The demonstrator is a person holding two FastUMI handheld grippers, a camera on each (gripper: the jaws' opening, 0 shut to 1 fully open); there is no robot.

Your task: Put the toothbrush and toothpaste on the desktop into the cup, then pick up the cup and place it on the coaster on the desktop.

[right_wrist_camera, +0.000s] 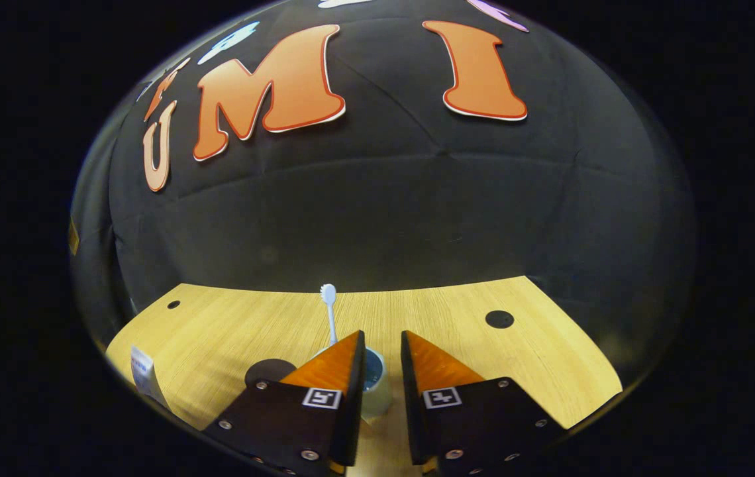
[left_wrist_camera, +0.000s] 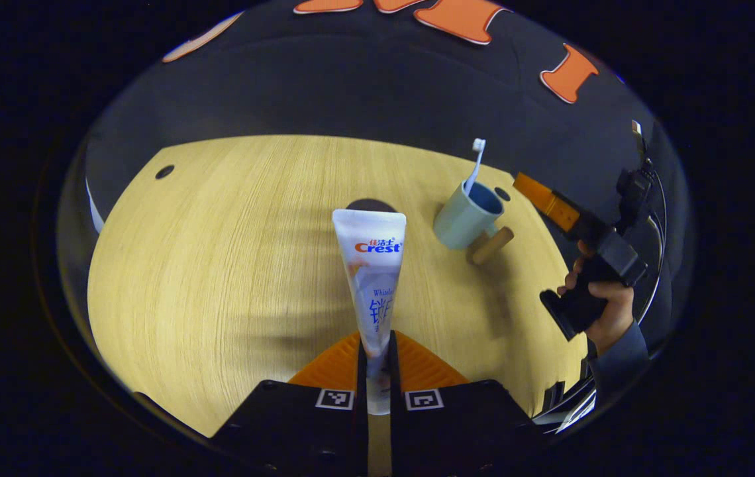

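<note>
My left gripper (left_wrist_camera: 377, 348) is shut on the lower end of a white toothpaste tube (left_wrist_camera: 371, 265), which sticks forward above the wooden desktop (left_wrist_camera: 218, 265). Right of the tube stands a pale blue cup (left_wrist_camera: 467, 218) with a wooden handle (left_wrist_camera: 491, 245) and a white toothbrush (left_wrist_camera: 475, 165) upright in it. A dark round coaster (left_wrist_camera: 371, 204) peeks out behind the tube's top. In the right gripper view, my right gripper (right_wrist_camera: 383, 338) stands open just above the cup (right_wrist_camera: 374, 381), with the toothbrush (right_wrist_camera: 329, 311) to the left of its fingers and the coaster (right_wrist_camera: 270, 370) further left.
A hand holds the right gripper (left_wrist_camera: 536, 192) near the desktop's right edge, beyond the cup. Small dark holes (left_wrist_camera: 164, 171) (right_wrist_camera: 499, 319) mark the desktop's far corners. The toothpaste tube (right_wrist_camera: 142, 371) shows at the left edge of the right gripper view.
</note>
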